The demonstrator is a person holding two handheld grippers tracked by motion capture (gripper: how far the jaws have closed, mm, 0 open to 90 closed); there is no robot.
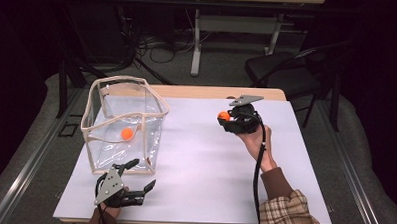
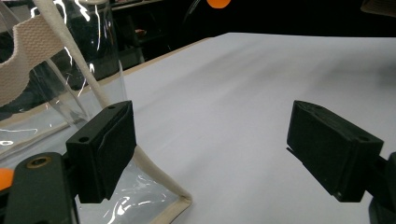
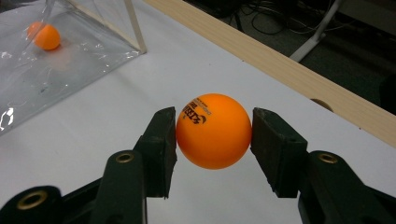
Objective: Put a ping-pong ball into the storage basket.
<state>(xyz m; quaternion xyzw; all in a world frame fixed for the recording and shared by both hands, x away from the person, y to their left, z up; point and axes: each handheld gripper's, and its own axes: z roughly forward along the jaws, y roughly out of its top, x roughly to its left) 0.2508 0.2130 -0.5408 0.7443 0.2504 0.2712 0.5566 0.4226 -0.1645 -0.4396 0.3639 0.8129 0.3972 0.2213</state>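
An orange ball (image 3: 214, 130) with black print sits clamped between the two black jaws of my right gripper (image 3: 214, 140), above the white table sheet; in the high view that gripper (image 1: 225, 118) is at the middle right, with the ball (image 1: 223, 115) at its left tip. A second orange ball (image 1: 127, 134) lies inside the clear bag (image 1: 150, 140) with a cream fabric rim at the left. My left gripper (image 1: 143, 176) stands open at the bag's near corner, its jaws wide apart in the left gripper view (image 2: 212, 149), one jaw against the bag's edge (image 2: 154, 175).
The white sheet (image 1: 199, 167) covers most of the wooden table (image 1: 207, 92). A black chair (image 1: 283, 70) and a desk frame with cables stand beyond the far edge. The floor around the table is dark grey.
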